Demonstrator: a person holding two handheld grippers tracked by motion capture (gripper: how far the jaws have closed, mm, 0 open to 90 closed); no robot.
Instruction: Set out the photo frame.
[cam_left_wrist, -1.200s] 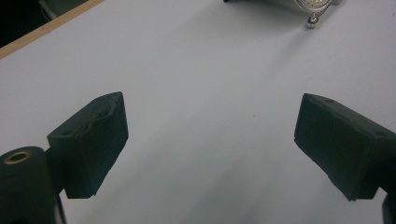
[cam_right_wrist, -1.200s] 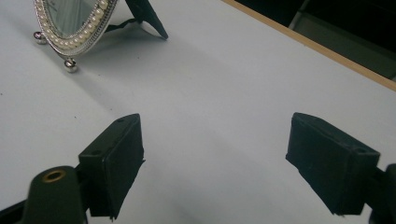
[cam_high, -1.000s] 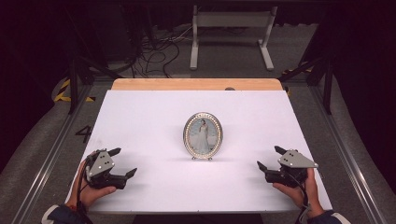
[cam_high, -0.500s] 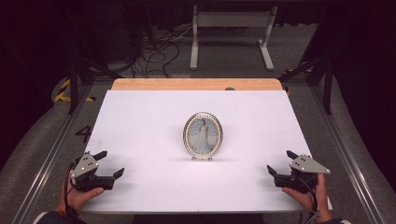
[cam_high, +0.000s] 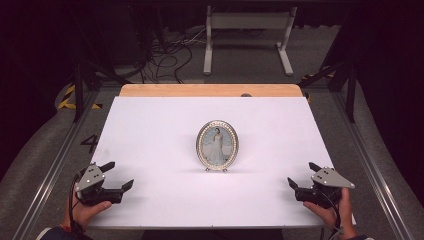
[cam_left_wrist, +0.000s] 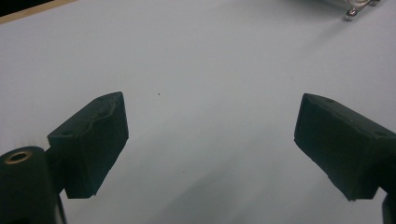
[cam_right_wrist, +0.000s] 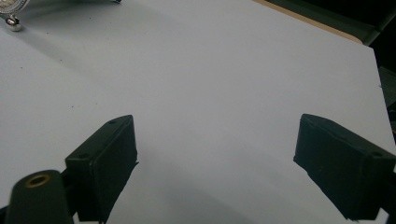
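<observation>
From the high view, my left gripper (cam_high: 116, 175) and right gripper (cam_high: 303, 175) rest low at the near corners of the white table (cam_high: 150, 130), both pulled back toward me since earlier. One oval picture frame (cam_high: 217, 145) stands upright mid-table, well apart from both. In my left gripper view the jaws gape wide; in my right gripper view likewise.

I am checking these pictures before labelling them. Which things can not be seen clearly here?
- Picture frame, high view: the photo in it is too small to read; its back and stand face away.
- Picture frame, left gripper view: cut off by the top edge, only a foot shows.
- Picture frame, right gripper view: cut off at the top left corner.
- Person's hands, high view: forearms cut off by the bottom edge.
</observation>
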